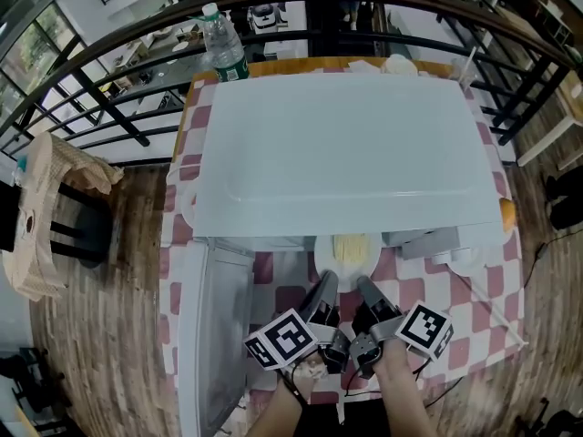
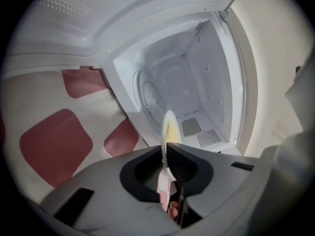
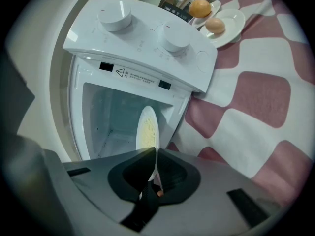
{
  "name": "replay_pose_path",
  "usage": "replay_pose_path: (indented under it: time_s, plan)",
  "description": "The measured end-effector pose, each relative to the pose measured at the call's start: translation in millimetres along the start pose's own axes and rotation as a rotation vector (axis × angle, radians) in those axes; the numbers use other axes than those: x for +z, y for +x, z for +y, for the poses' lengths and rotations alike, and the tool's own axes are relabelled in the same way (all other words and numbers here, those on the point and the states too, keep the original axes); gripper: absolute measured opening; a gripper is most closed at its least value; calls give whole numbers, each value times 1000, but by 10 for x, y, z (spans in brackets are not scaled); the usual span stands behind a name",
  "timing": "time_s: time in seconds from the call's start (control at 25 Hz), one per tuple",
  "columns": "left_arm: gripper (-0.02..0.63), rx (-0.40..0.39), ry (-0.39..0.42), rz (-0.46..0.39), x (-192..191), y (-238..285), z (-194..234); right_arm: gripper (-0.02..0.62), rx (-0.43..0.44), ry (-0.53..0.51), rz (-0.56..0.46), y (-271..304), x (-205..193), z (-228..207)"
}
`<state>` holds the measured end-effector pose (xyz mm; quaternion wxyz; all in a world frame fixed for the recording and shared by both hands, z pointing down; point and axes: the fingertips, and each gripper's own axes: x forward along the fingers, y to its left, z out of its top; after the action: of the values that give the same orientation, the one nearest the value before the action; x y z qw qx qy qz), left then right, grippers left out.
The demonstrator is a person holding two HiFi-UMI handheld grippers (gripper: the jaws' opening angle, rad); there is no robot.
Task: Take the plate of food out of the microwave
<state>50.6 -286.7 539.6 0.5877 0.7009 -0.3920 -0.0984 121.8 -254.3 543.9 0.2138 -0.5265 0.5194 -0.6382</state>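
Observation:
A white plate of yellow food sits half out of the white microwave, just in front of its opening. My left gripper is shut on the plate's near left rim. My right gripper is shut on the near right rim. In the left gripper view the plate shows edge-on between the jaws of the left gripper, with the empty cavity behind it. In the right gripper view the plate is clamped by the right gripper below the control panel.
The microwave door hangs open to the left, beside my left hand. A red-and-white checked cloth covers the table. A small plate with two orange-brown round items lies right of the microwave. A water bottle stands behind it, near a railing.

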Motion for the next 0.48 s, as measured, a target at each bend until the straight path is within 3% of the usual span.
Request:
replay_pose_path:
  time_s: [0.16, 0.28, 0.48]
  plan:
    - [54, -7, 10, 11, 1, -70, -23, 21, 34, 11, -20, -29, -45, 68]
    - [55, -2, 15, 12, 2, -147, -27, 21, 0, 25, -17, -85, -124, 40]
    - [55, 3, 10, -9, -21, -297, -32, 21, 23, 16, 0, -155, -229, 80]
